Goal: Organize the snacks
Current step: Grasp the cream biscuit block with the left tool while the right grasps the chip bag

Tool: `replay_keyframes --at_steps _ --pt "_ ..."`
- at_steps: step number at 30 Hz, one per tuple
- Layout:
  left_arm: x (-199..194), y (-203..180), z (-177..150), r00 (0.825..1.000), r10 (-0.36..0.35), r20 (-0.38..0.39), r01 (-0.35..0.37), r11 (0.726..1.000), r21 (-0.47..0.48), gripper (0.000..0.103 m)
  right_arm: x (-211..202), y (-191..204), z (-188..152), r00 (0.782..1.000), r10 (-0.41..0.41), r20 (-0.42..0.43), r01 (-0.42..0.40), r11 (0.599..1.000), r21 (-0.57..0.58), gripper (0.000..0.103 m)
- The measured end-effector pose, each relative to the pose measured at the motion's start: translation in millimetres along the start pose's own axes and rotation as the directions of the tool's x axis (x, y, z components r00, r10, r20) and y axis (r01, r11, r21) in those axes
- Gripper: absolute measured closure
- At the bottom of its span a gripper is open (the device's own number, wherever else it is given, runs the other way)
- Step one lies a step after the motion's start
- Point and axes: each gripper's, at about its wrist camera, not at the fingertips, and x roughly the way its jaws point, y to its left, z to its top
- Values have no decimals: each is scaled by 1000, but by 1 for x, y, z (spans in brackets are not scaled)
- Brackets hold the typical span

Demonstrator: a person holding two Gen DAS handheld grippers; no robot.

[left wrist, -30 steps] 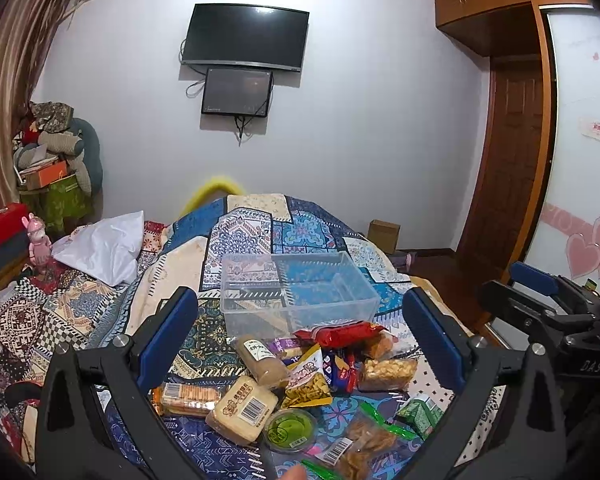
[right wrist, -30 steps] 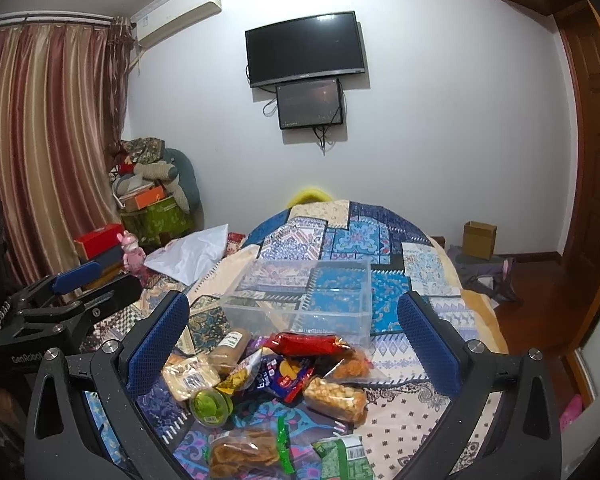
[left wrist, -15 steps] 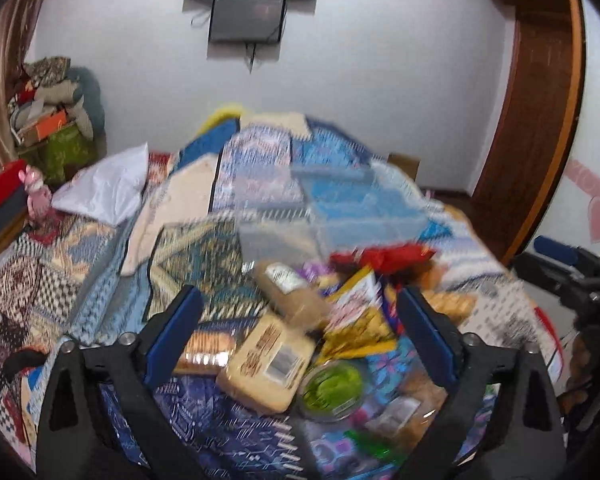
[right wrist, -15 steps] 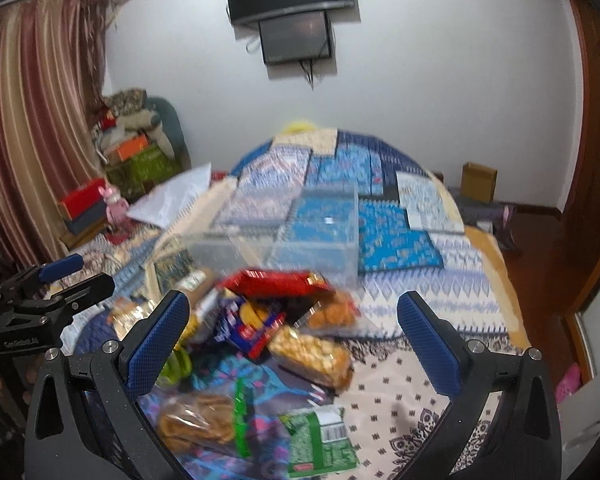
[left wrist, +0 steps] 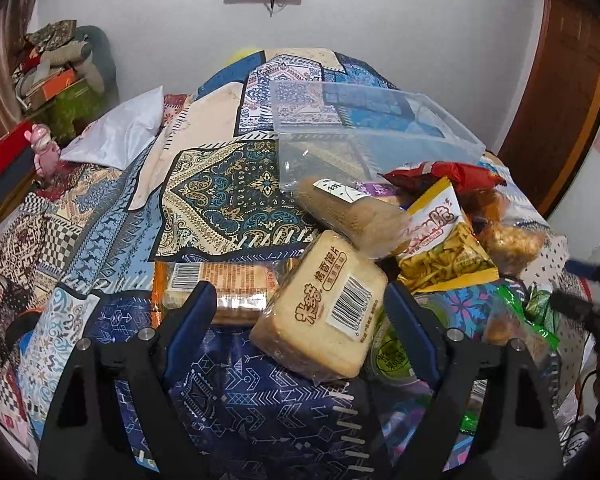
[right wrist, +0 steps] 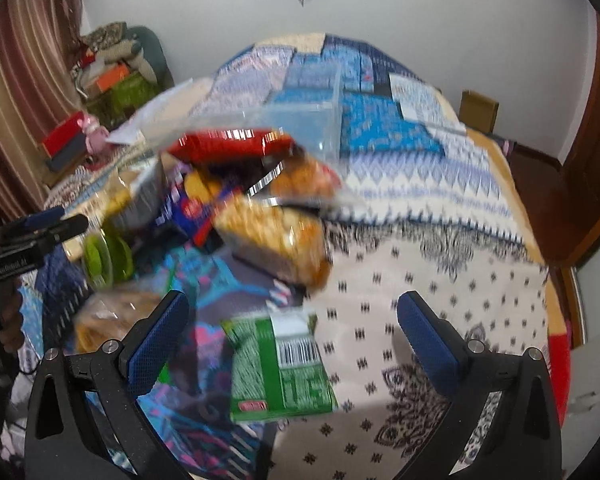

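A heap of snack packs lies on the bed in front of a clear plastic bin [left wrist: 364, 128], which also shows in the right wrist view [right wrist: 300, 120]. My left gripper [left wrist: 300, 320] is open, its fingers either side of a tan toast pack with a barcode [left wrist: 324, 304]. Behind that pack lie an orange cracker pack [left wrist: 220, 280], a brown roll pack [left wrist: 352, 212], a yellow chip bag [left wrist: 440, 240] and a red bag [left wrist: 444, 172]. My right gripper [right wrist: 292, 328] is open above a green packet [right wrist: 280, 364]. A bag of golden puffs [right wrist: 276, 236] lies beyond it.
A green lidded cup [left wrist: 392, 356] sits right of the toast pack. A patterned quilt [left wrist: 228, 192] covers the bed. A white pillow [left wrist: 116, 132] and stacked boxes [left wrist: 4, 160] are at the left. A wooden door [left wrist: 560, 100] stands at the right.
Both grippers have tilted down and moved in close to the snack heap. The toast pack now sits between my left fingers, the green packet between my right fingers. Both stay open.
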Motion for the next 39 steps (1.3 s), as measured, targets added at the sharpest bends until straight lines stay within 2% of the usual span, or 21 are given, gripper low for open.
replay_keyframes --at_steps 6,10,12,15,17,18,20,23,27,29,32,37,39 --pt "10 4 6 998 -63 -27 62 997 -41 16 15 -2 -13 995 29 -91 -27 999 28 0" --pt "27 -2 11 997 -37 -67 36 999 -20 16 18 4 -18 994 35 -107 -35 999 0 0" --pt "33 -2 10 996 -29 -83 27 999 -25 17 18 7 -21 994 14 -108 -16 1000 -23 5" --pt "32 -5 7 997 -34 -66 33 999 -7 24 18 8 -22 995 -10 -102 6 999 -41 21" --pt "29 -7 5 997 -54 -60 54 999 -2 34 17 6 -22 995 -26 -95 22 999 -45 38" --pt "28 -8 4 997 -52 -57 53 999 4 35 17 5 -22 995 -25 -92 21 999 -41 41" --pt "25 -8 2 997 -57 -51 58 998 13 39 15 1 -20 996 -14 -89 12 1000 -25 58" --pt "20 -6 2 995 -84 -44 85 996 26 51 14 -5 -17 997 9 -81 -8 1000 9 61" --pt "14 1 4 993 -110 -43 111 994 9 60 9 -6 -15 998 16 -63 -14 999 32 62" --pt "11 3 7 994 -107 -37 108 994 3 73 3 -7 -11 999 17 -42 -15 999 41 62" --pt "4 6 10 993 -112 -26 111 994 -11 85 -7 -8 -5 1000 18 -2 -18 999 47 62" --pt "3 9 7 993 -97 -66 95 995 -21 84 -17 -9 5 999 30 35 -32 998 55 62" --pt "4 9 0 990 -102 -94 100 995 -24 72 -18 -10 6 998 42 40 -44 997 61 62"
